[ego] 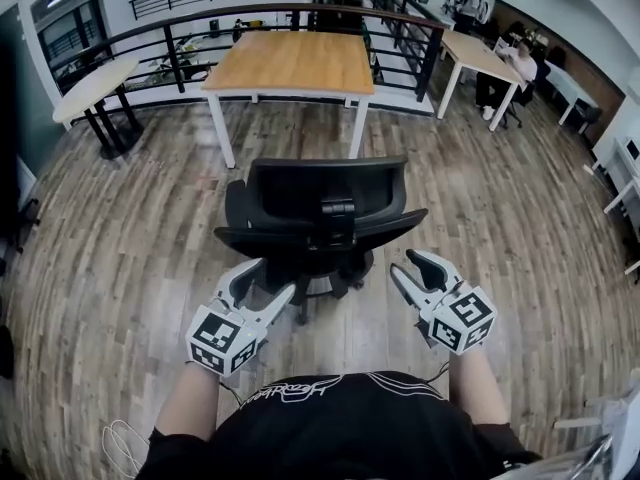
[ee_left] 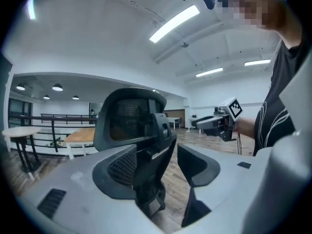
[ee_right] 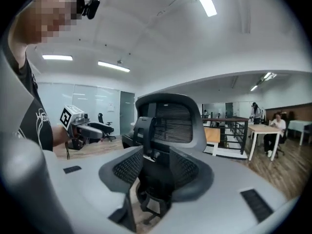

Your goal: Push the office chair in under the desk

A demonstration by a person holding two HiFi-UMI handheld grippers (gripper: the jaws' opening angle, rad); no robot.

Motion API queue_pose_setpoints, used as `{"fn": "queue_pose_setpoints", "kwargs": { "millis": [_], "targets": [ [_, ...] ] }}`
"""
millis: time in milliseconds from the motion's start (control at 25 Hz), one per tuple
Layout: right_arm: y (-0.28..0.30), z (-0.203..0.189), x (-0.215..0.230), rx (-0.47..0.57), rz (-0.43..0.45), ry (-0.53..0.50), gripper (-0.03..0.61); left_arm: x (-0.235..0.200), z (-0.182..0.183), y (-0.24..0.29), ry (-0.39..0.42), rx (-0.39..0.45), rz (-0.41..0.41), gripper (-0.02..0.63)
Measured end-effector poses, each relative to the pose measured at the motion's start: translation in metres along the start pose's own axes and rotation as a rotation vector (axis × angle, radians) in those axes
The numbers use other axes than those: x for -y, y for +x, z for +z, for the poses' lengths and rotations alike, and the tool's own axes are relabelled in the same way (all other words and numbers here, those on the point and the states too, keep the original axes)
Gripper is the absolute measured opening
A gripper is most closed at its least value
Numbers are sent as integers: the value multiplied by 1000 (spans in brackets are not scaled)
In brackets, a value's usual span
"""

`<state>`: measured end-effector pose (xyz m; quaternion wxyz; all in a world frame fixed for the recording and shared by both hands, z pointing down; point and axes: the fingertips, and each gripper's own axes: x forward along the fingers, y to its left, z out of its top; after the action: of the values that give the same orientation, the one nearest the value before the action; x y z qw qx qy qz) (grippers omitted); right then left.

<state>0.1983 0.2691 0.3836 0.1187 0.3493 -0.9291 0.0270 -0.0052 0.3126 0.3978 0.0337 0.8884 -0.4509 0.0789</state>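
Note:
A black office chair (ego: 320, 203) stands on the wood floor with its back toward me, a little short of the wooden desk (ego: 290, 63). My left gripper (ego: 265, 280) is just behind the chair's left rear, open with nothing between its fingers. My right gripper (ego: 402, 265) is behind the chair's right rear, also open and empty. In the left gripper view the chair's mesh back (ee_left: 129, 118) fills the gap beyond the jaws (ee_left: 157, 155), and the right gripper (ee_left: 217, 123) shows to the right. The right gripper view shows the chair back (ee_right: 170, 121) past its own jaws (ee_right: 156, 162).
A black railing (ego: 200, 28) runs behind the desk. A pale table (ego: 95, 88) stands at the far left. At the far right another table (ego: 478, 56) has a seated person (ego: 520, 68) beside it. White furniture (ego: 620, 183) lines the right edge.

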Motion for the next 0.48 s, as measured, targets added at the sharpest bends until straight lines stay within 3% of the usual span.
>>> {"fn": "queue_pose_setpoints", "kwargs": {
  "millis": [240,360,480],
  "targets": [
    [9,-7,38,-80,-73,-167,260,-42,-13,-1,156,-103,75,267],
    [23,-17,64,-144,-99,-252,273,-67,-23,-4,241,-169,135,272],
    [37,-30,92,-225,-143,-373,275,-91,-30,-1,273,-219,192,272]
  ]
}}
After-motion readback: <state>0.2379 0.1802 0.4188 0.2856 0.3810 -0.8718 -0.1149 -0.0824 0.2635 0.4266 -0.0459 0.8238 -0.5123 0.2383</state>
